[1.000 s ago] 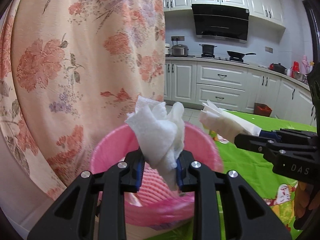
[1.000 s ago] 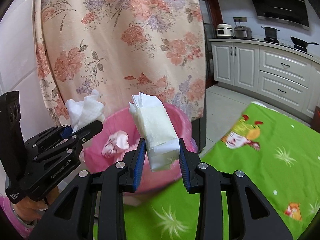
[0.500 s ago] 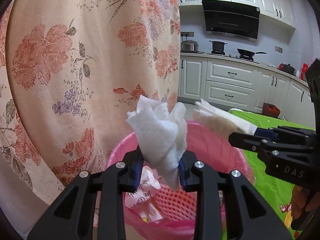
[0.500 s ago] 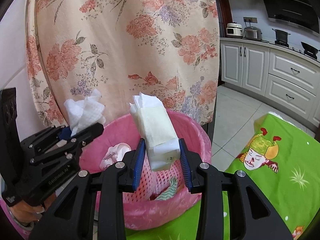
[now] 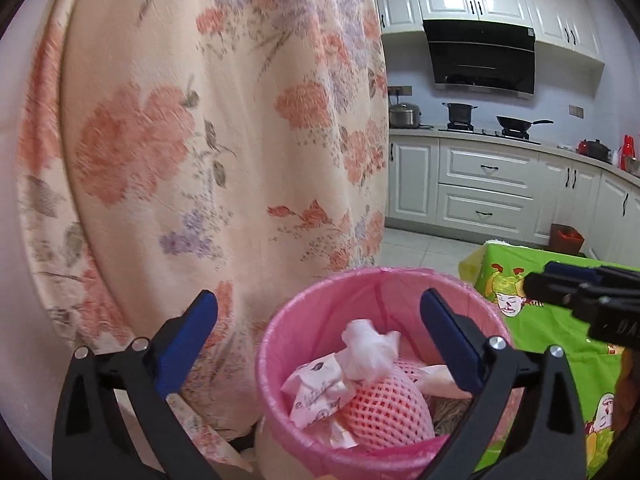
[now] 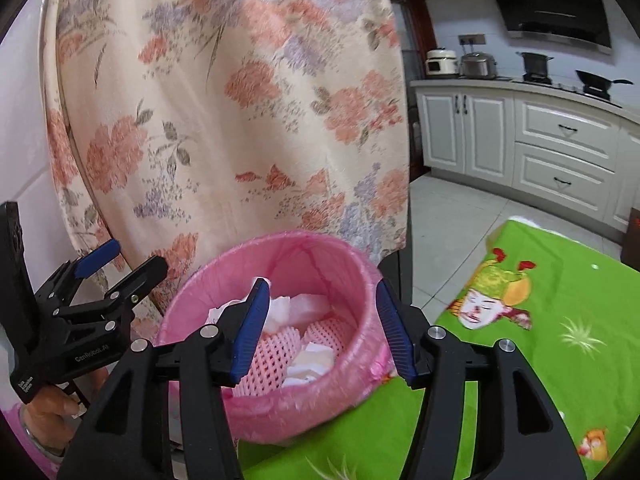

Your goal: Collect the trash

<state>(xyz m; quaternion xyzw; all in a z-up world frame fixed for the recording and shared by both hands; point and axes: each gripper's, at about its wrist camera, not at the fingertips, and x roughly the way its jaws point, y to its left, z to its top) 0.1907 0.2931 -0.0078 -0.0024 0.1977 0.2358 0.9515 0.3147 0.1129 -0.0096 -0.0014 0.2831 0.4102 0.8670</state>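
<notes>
A pink trash bin point(image 5: 280, 332) lined with a pink bag stands at the edge of the green table; it also shows in the right wrist view point(image 6: 352, 264). Inside lie a crumpled white tissue point(image 5: 370, 350), a pink foam net point(image 5: 384, 412), a printed wrapper point(image 5: 316, 392) and more white paper point(image 6: 308, 360). My left gripper point(image 5: 320, 340) is open and empty above the bin's left rim. My right gripper point(image 6: 320, 332) is open and empty over the bin. Each gripper shows in the other's view: the right one point(image 5: 580, 292), the left one point(image 6: 108, 268).
A floral peach curtain point(image 5: 200, 140) hangs close behind the bin. A green cartoon tablecloth point(image 6: 540, 320) covers the table to the right. White kitchen cabinets point(image 5: 484, 192) with pots and a stove lie beyond, with a small red bin point(image 5: 566, 238) on the floor.
Both grippers opened. The crumpled tissue dropped out of the left one and the folded tissue pack out of the right one, and both now lie in the bin.
</notes>
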